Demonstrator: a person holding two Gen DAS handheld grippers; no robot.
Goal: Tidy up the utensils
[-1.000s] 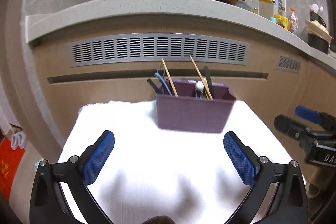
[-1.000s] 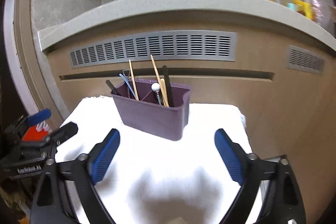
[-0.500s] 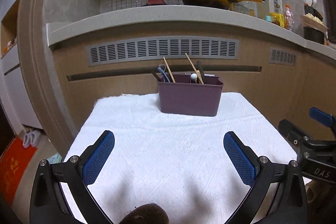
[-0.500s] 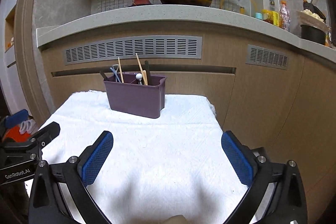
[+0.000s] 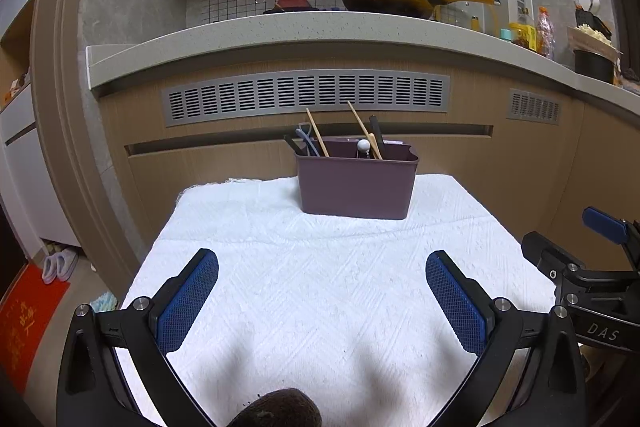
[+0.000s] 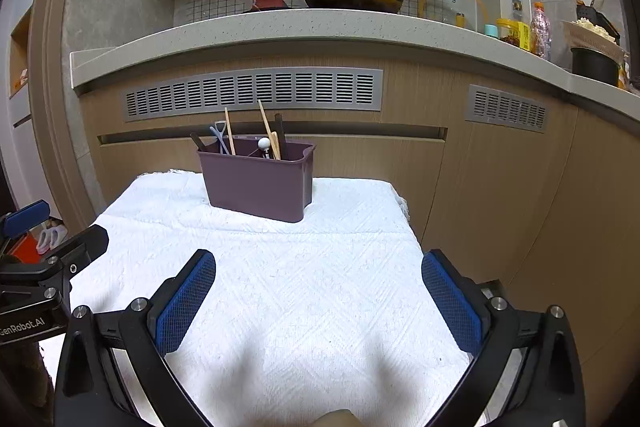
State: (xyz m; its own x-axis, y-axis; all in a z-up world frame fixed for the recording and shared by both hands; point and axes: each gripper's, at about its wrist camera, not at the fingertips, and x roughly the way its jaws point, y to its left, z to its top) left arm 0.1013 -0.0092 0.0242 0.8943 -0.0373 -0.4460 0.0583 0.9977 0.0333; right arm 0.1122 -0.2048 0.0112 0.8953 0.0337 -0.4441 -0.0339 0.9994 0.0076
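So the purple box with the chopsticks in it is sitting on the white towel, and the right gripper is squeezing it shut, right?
Not quite. The purple box with the chopsticks does sit on the white towel, but the right gripper isn't squeezing it. The right wrist view shows its blue pads wide apart with only towel between them, and the box well beyond them.

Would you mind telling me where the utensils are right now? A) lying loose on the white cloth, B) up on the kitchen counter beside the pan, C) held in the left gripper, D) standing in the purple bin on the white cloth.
D: the chopsticks and other utensils stand upright in the purple bin, which sits on the white cloth; both grippers are open and hold nothing.
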